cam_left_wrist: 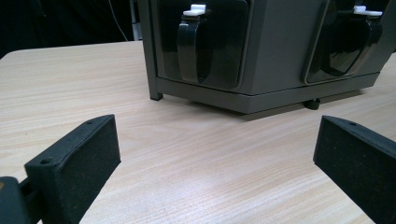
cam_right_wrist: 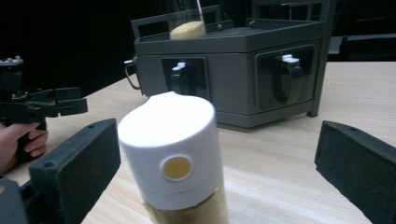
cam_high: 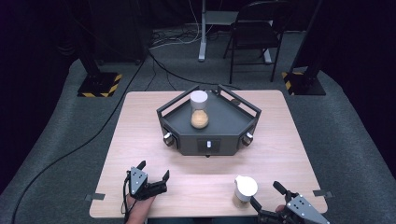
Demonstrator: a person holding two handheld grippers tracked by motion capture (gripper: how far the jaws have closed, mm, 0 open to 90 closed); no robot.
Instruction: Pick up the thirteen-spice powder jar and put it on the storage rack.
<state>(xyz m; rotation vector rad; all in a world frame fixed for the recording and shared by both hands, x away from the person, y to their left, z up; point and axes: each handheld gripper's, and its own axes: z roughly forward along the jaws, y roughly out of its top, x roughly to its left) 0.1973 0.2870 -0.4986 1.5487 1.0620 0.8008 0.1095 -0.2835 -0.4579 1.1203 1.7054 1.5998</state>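
Observation:
A dark grey angular rack (cam_high: pixel 219 126) stands in the middle of the wooden table (cam_high: pixel 140 121). A jar with a white lid and yellow grains (cam_high: pixel 199 109) stands upright on it. A second white-lidded jar (cam_high: pixel 244 190) stands near the table's front right. My right gripper (cam_high: pixel 265 193) is open just right of this jar. In the right gripper view the jar (cam_right_wrist: pixel 175 158) stands between the spread jaws, nearer the left one, untouched. My left gripper (cam_high: pixel 154 169) is open at the front left, with nothing in it. In the left gripper view it faces the rack (cam_left_wrist: pixel 275 51).
Black levers with white tops (cam_left_wrist: pixel 194 44) sit in recesses on the rack's front faces. A folding chair (cam_high: pixel 254 32) and stand bases with hazard stripes (cam_high: pixel 100 84) are on the floor beyond the table. Bare tabletop lies between the grippers and the rack.

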